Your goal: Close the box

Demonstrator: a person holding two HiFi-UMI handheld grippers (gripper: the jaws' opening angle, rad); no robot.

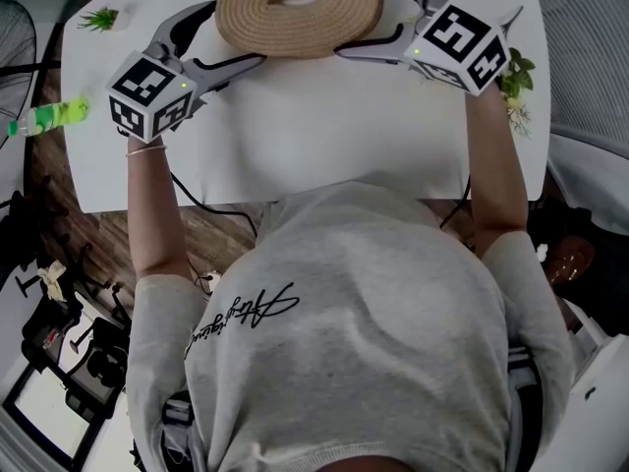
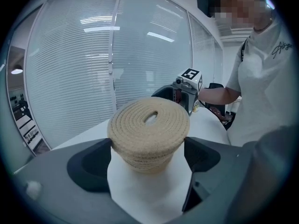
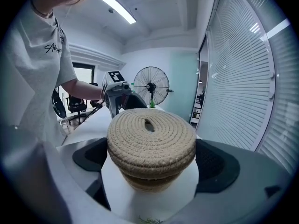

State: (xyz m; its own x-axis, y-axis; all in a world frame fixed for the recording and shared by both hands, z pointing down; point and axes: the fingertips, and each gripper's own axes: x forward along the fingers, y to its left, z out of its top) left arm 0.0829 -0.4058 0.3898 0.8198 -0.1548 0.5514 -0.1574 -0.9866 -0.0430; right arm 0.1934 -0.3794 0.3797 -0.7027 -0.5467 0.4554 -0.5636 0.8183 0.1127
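While the lid (image 1: 298,8) is sitting on the basket (image 3: 149,181), the left gripper (image 2: 148,148) and right gripper (image 3: 150,153) are straddling it, jaws spread (white table (image 1: 324,136) beneath).

We identify the box (image 3: 149,181) as a round container of coiled tan rope. It stands upright on the white table (image 1: 324,136), near the table's 12 o'clock edge in the head view. Its lid (image 1: 299,8) is a coiled-rope disc of the same colour with an oval slot at centre. The lid sits level on the box and overhangs the narrower body all round.
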